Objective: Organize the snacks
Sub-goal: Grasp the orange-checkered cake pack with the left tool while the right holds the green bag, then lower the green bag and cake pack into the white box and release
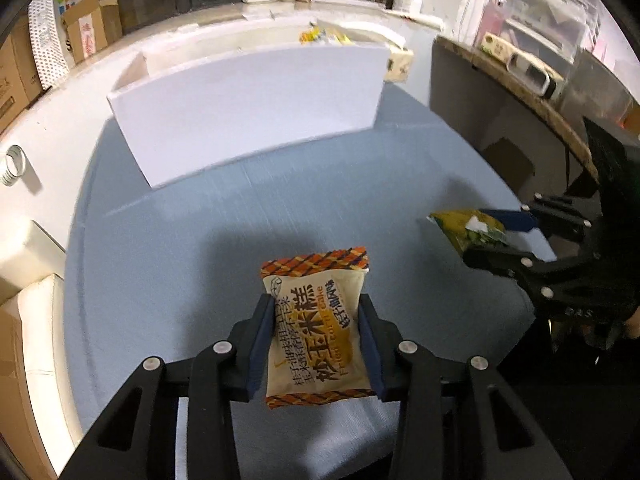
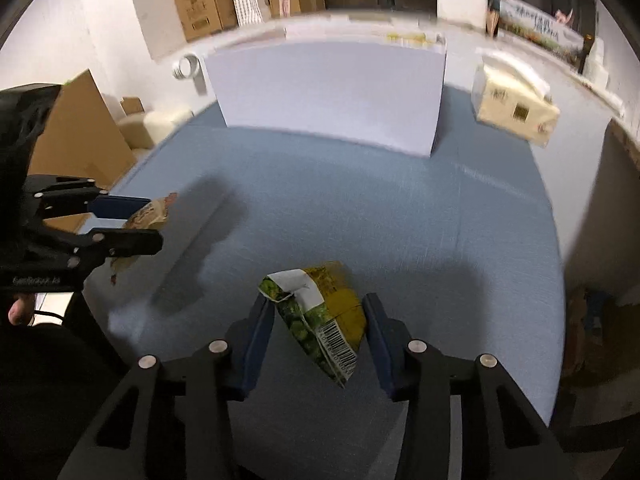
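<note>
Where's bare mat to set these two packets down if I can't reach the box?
Widest bare stretch: the blue mat between the white box and both grippers. Right of the box it narrows toward the tissue pack. Crowded only by the left gripper, holding the corn cake packet, and right gripper, holding the green packet.

The tall white foam box [image 1: 256, 108] hides most of the yellow snack packets [image 1: 324, 36] behind its front wall. Their print is blurred beyond reading.
</note>
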{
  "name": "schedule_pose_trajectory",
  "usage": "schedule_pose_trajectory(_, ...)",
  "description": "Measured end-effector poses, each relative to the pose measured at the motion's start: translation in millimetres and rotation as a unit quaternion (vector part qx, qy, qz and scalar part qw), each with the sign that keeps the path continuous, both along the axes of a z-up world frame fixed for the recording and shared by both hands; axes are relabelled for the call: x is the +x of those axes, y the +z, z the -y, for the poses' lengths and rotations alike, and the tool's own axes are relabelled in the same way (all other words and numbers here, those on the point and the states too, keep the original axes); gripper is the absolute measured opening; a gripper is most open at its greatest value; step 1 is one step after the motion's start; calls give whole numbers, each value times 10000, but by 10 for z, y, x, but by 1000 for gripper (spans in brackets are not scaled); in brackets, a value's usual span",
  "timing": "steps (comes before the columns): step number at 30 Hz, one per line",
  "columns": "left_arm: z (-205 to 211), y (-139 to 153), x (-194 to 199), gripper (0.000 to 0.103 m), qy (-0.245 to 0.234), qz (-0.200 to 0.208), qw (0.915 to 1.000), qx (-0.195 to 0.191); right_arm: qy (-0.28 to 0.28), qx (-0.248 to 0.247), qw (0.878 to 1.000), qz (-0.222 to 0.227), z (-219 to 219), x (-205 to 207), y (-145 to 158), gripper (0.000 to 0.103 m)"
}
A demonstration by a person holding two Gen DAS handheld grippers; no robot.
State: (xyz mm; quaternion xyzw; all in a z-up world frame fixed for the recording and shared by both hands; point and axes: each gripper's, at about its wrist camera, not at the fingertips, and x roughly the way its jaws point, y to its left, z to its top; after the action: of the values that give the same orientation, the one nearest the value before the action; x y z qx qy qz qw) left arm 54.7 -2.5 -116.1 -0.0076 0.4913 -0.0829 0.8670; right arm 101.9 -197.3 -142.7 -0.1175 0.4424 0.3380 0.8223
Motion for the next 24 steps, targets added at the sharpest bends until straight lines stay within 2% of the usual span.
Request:
schedule_pose_trajectory(5, -135, 323, 172, 45, 116, 317, 9994, -50, -55, 324, 9992, 237, 9, 14, 289, 49)
schedule_pose_trajectory(9, -296, 764, 354, 45, 254, 735, 9970, 33, -18, 706, 9964, 474, -4, 125, 654, 49)
schedule_pose_trajectory(14, -513, 1266, 901, 45, 389, 1267, 9909, 215, 77, 1081, 9886, 1046, -182, 420, 1255, 49)
schedule_pose_trajectory(17, -635, 1380, 1331, 45, 524, 1303, 9900, 110, 51, 1040, 9858, 1318, -444, 741, 1471, 49)
schedule_pose_trajectory(22, -762, 1283, 1998, 45, 691, 1153, 9909, 82, -99, 1048, 9882, 1110, -785, 1495, 1512, 49)
schedule_pose_trajectory(24, -809, 1172, 2186, 49, 813, 1095, 9906, 80, -119, 1014, 9895, 1022, -898, 1729, 1439, 49)
